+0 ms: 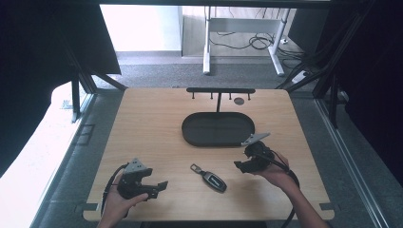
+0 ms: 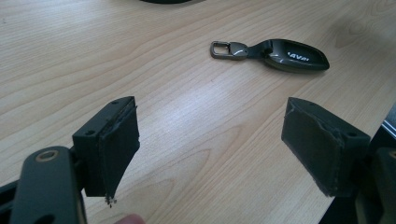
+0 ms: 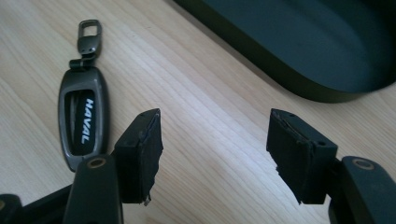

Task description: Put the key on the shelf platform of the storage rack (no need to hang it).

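Note:
A dark car key fob [image 1: 213, 179] with a metal clip lies flat on the wooden table [image 1: 152, 128], between my two grippers. In the left gripper view the key fob [image 2: 289, 55] rests beyond the open jaws of my left gripper [image 2: 212, 154], which holds nothing. My left gripper [image 1: 159, 187] sits near the table's front left, held by a hand. My right gripper [image 1: 240, 166] hovers right of the fob, open and empty. From the right gripper view, the fob [image 3: 83, 123] lies left of the right gripper [image 3: 215, 154], apart from its pads.
A black oval tray [image 1: 218, 129] sits at the table's middle back, its rim [image 3: 280, 70] close beyond the right gripper. Behind it stands a black rack with hooks [image 1: 220, 91]. A small dark disc [image 1: 239, 100] lies near the rack.

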Demonstrator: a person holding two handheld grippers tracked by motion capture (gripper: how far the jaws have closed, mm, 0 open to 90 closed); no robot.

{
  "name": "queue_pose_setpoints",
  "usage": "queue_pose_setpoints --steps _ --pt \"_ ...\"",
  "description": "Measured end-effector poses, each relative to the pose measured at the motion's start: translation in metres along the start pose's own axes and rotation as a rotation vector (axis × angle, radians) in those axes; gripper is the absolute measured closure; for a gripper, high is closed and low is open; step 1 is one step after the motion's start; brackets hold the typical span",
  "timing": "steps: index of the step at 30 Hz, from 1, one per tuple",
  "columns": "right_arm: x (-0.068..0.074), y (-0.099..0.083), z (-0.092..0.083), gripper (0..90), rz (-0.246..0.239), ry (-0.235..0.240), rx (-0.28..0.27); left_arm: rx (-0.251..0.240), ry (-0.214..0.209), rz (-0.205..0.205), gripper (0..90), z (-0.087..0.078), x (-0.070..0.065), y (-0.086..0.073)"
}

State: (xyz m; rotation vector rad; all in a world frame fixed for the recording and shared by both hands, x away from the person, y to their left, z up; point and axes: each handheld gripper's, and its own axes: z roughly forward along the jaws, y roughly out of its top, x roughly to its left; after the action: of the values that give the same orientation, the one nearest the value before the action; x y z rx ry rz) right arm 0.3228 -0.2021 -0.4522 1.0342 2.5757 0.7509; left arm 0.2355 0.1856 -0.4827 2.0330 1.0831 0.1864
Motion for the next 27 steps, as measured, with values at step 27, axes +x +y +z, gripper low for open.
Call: queue_pose_setpoints --steps 27 --pt "0.068 0.028 0.045 38.7 -0.166 0.062 0.122 0.001 0.015 -0.003 20.3 -0.005 0.004 0.000"
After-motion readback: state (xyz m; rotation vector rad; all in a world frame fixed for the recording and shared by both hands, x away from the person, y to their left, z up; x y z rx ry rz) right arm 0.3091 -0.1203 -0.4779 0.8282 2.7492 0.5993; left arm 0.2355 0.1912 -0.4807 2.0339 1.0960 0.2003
